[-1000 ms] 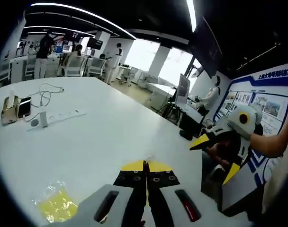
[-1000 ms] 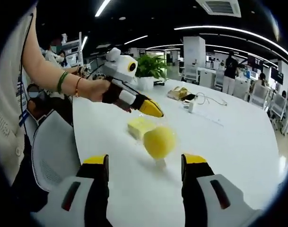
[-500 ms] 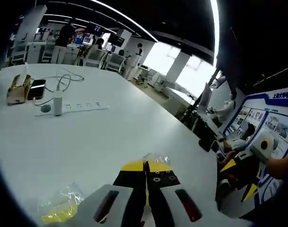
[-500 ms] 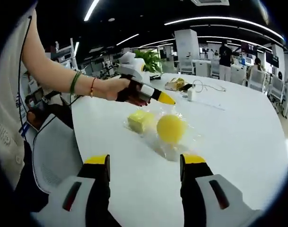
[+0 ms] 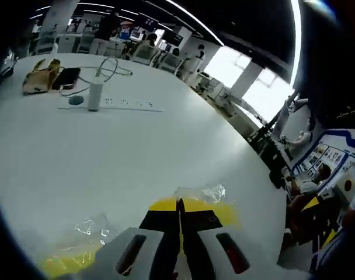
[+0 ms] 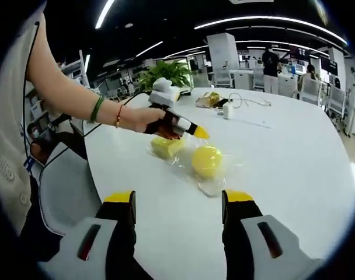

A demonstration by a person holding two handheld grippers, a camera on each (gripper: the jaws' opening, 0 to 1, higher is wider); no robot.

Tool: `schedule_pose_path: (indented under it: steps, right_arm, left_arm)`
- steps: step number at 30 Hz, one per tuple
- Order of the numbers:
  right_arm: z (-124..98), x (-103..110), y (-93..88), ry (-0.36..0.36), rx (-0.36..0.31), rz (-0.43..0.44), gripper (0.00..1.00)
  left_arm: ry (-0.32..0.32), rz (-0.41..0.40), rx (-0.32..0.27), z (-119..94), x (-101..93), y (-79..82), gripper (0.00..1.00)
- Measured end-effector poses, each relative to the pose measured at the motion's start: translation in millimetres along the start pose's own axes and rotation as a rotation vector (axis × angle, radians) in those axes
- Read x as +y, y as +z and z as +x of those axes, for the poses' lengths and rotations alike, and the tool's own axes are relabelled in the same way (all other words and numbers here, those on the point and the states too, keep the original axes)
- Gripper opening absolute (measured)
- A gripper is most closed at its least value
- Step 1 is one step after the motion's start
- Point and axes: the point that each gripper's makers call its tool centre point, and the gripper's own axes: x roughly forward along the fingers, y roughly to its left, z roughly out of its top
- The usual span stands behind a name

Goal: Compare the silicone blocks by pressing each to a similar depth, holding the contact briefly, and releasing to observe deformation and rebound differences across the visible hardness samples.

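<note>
one closed left tongs (image 6: 199, 133) has dropped onto the yellow ball (image 6: 206, 160).

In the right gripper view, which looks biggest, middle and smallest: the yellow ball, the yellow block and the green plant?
1. Green plant, though it sits farther back, so its true size is unsure.
2. Yellow ball and yellow block look about alike; the left claw covers part of the block, so no ranking between them.

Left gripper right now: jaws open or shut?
Shut. In the left gripper view the left gripper has its two yellow-tipped jaws pressed together with no gap, pointing at a yellow block in clear wrap.
</note>
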Motion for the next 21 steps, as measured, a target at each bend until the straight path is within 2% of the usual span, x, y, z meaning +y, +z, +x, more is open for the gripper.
schedule_pose_path:
  steps: [1, 2, 4, 5, 7, 8, 14, 18, 21]
  right_arm:
    - [0.0, 0.0, -0.3, 0.002, 0.0, 0.007, 0.55]
    - [-0.1, 0.1, -0.6, 0.003, 0.001, 0.006, 0.55]
    - [-0.3, 0.2, -1.0, 0.003, 0.002, 0.002, 0.54]
    - [-0.4, 0.1, -1.0, 0.003, 0.0, 0.003, 0.54]
    - [-1.5, -1.0, 1.5, -0.005, -0.015, -0.011, 0.53]
    - [-2.0, -0.7, 1.8, -0.003, -0.015, -0.006, 0.53]
    - [-3.7, -0.1, 2.5, 0.004, -0.014, -0.009, 0.52]
    - [-4.0, 0.4, 2.4, 0.005, -0.014, -0.006, 0.52]
    - [-3.1, 2.6, 2.8, 0.012, -0.017, -0.004, 0.53]
  left_arm:
    - [0.019, 0.007, 0.026, -0.3, 0.4, -5.3, 0.0]
    - [0.0, -0.004, 0.014, 0.5, -2.7, -3.9, 0.0]
    - [0.003, 0.003, 0.024, 0.9, -1.8, -5.8, 0.0]
    - [0.029, 0.027, 0.048, 1.4, 3.3, -10.8, 0.0]
    - [0.032, 0.077, 0.064, 2.5, 6.3, -16.2, 0.0]
    - [0.039, 0.074, 0.076, 2.8, 8.1, -19.1, 0.0]
    - [0.049, 0.091, 0.084, 3.4, 10.3, -22.5, 0.0]
    - [0.069, 0.179, 0.086, 4.3, 9.3, -20.1, 0.0]
    - [0.084, 0.242, 0.085, 2.7, 9.2, -18.2, 0.04]
